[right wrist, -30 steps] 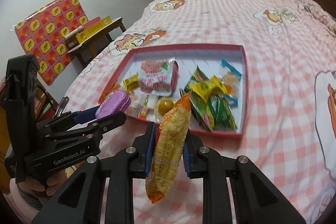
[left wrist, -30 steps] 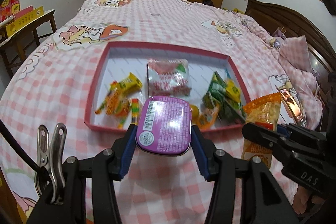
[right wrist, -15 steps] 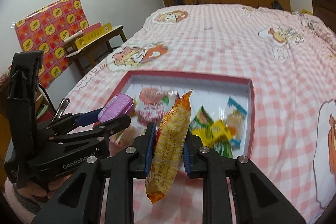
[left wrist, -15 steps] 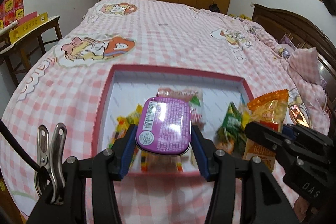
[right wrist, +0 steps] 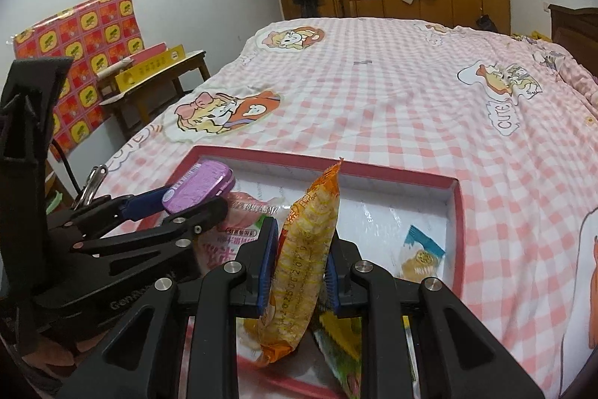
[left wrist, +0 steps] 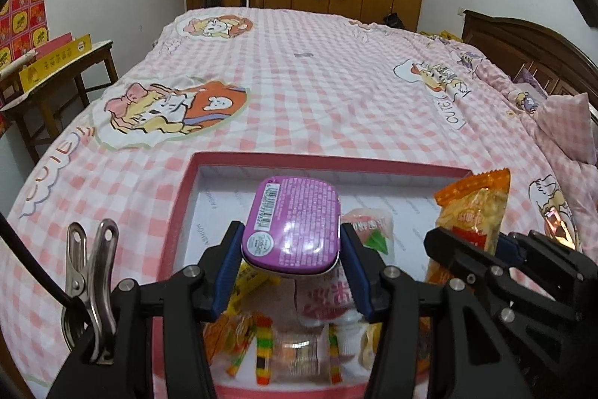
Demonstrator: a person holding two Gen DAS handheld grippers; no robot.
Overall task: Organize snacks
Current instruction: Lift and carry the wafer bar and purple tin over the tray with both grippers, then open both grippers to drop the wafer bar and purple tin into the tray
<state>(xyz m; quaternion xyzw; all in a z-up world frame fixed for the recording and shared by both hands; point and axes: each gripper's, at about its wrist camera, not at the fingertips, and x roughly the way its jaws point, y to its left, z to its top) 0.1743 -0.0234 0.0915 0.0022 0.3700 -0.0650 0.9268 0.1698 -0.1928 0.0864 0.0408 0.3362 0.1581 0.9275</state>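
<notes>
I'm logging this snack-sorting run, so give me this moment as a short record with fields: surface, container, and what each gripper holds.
surface: pink checked bedspread
container: red-rimmed tray, snacks inside
left gripper: shut on purple tin, above the tray
right gripper: shut on orange packet, held upright above the tray
tray contents: pink pouch, blue-topped sweet, other small wrapped snacks

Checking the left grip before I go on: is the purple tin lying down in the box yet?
No, the purple tin is clamped between the left gripper jaws, held above the snacks in the pink box.
</notes>
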